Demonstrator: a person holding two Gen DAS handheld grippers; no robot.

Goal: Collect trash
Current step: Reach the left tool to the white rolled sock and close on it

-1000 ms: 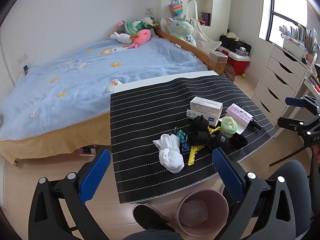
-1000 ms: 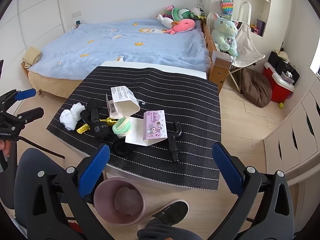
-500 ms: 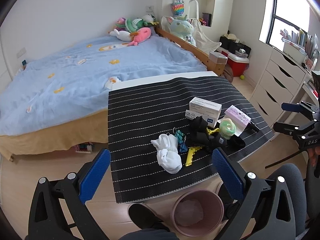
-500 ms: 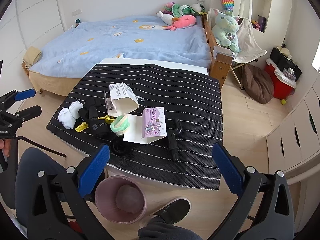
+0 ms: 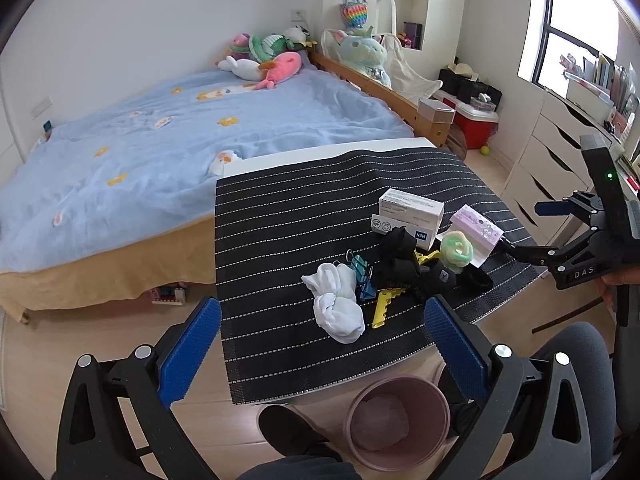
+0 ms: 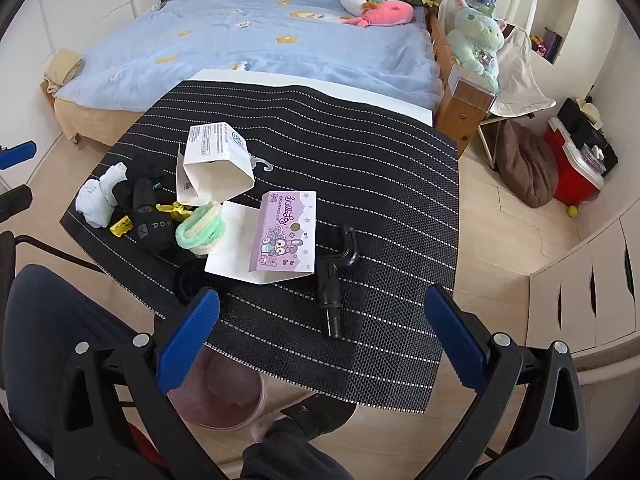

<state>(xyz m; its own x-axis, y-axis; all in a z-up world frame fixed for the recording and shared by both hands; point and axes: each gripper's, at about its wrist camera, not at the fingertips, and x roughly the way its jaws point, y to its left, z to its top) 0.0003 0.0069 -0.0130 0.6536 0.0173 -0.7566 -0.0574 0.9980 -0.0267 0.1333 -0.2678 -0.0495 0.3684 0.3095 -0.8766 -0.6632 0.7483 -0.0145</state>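
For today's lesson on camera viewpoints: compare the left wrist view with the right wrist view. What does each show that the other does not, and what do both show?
Only the left wrist view shows the blue binder clips and the window. Only the right wrist view shows the black hook tool whole and the brown beanbag. Both show the white sock, the open white box, the purple card, the pink bin and the bed.
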